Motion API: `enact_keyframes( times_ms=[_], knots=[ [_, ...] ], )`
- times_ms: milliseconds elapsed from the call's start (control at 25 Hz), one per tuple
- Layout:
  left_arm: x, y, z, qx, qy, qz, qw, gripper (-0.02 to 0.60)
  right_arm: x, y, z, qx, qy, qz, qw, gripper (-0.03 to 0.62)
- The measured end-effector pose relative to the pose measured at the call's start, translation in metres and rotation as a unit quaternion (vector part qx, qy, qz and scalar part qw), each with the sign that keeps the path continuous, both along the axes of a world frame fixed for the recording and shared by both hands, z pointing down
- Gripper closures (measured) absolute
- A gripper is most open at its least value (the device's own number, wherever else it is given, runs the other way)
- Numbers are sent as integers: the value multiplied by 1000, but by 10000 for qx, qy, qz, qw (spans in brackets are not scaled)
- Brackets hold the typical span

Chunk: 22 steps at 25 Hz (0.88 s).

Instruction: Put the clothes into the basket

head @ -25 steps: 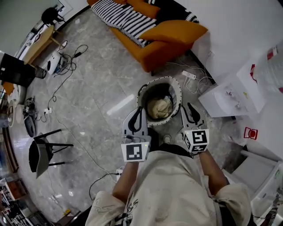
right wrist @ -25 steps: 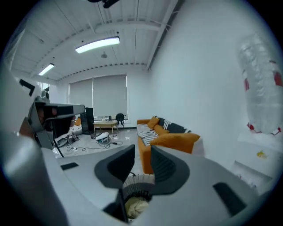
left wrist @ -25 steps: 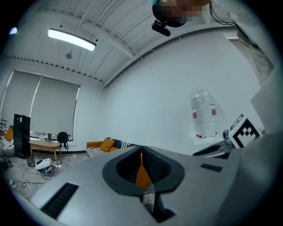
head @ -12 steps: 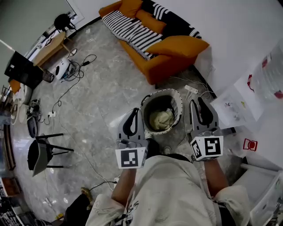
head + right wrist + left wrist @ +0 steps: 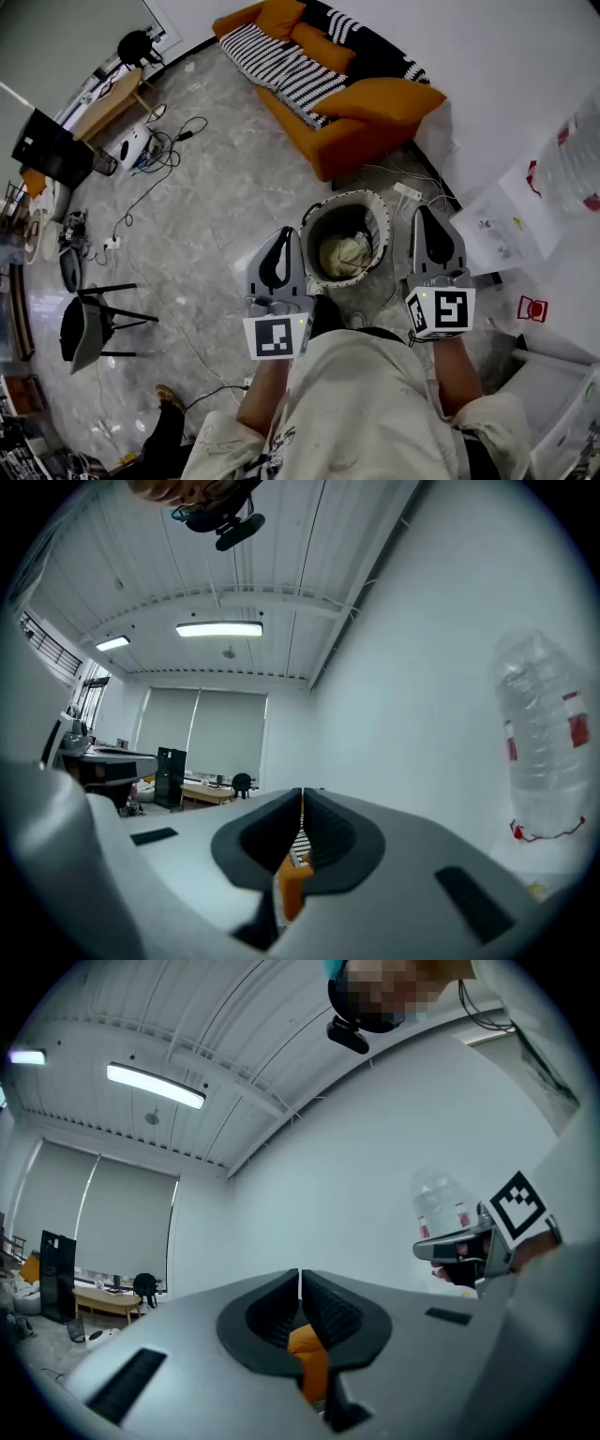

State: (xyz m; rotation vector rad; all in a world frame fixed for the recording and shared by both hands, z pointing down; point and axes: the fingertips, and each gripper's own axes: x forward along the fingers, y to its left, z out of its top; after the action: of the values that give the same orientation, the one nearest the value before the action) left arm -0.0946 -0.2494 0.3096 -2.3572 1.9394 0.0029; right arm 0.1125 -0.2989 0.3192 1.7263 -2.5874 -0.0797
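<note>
A round basket (image 5: 309,221) with a dotted pale rim stands on the marble floor in the head view. A cream garment (image 5: 345,254) lies crumpled inside it. My left gripper (image 5: 284,232) hovers beside the basket's left rim, raised and pointing level. In the left gripper view its jaws (image 5: 300,1277) meet with nothing between them. My right gripper (image 5: 424,212) hovers at the basket's right side. Its jaws (image 5: 302,793) are closing and touch along their length, holding nothing. The right gripper's marker cube (image 5: 517,1204) shows in the left gripper view.
An orange sofa (image 5: 361,127) with a striped blanket (image 5: 281,64) stands beyond the basket. A power strip and cables (image 5: 409,192) lie at the basket's right. White boxes (image 5: 502,225) and a water bottle (image 5: 539,742) are at the right. A dark chair (image 5: 89,323) stands left.
Both grippers have risen from beside the basket and spread slightly apart. The right gripper's jaws have come together. The garment stays in the basket.
</note>
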Motion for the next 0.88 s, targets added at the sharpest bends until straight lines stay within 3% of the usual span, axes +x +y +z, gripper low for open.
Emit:
enact_keyframes(
  times_ms=[880],
  knots=[
    [-11,10,3,2,-34,-187,9998,571,-16,5,10,-143,161,-235,9995,605]
  ],
)
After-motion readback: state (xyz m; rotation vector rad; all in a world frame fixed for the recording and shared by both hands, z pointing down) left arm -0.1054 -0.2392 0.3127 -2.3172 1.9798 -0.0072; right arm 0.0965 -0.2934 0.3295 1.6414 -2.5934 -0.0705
